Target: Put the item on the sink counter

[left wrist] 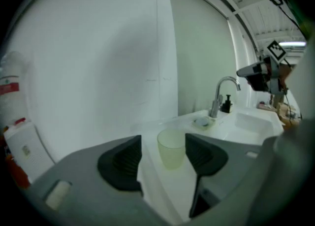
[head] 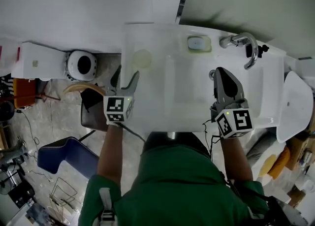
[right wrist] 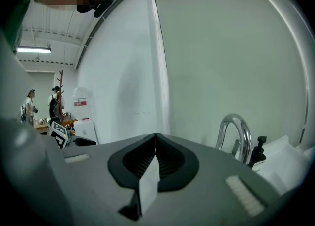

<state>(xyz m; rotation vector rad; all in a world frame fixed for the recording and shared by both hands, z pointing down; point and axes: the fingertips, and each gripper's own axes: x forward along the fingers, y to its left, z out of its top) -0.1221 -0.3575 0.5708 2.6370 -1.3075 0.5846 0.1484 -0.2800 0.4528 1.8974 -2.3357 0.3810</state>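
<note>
A pale green translucent cup (head: 142, 58) stands upright on the white sink counter (head: 152, 103), near its back left corner. My left gripper (head: 126, 77) is open just in front of the cup. In the left gripper view the cup (left wrist: 172, 148) shows between and beyond the two dark pads (left wrist: 123, 163), which do not touch it; the left gripper (left wrist: 162, 146) holds nothing. My right gripper (head: 220, 74) hangs over the right side of the basin, in front of the faucet, shut with nothing in it. In its own view the right gripper (right wrist: 155, 139) has its jaws pressed together.
A chrome faucet (head: 244, 43) and a soap dish (head: 199, 44) sit at the back of the sink, with a small black pump (head: 262, 49) beside the faucet. Left of the counter are a white round object (head: 81, 64) and a blue chair (head: 64, 153) on the floor.
</note>
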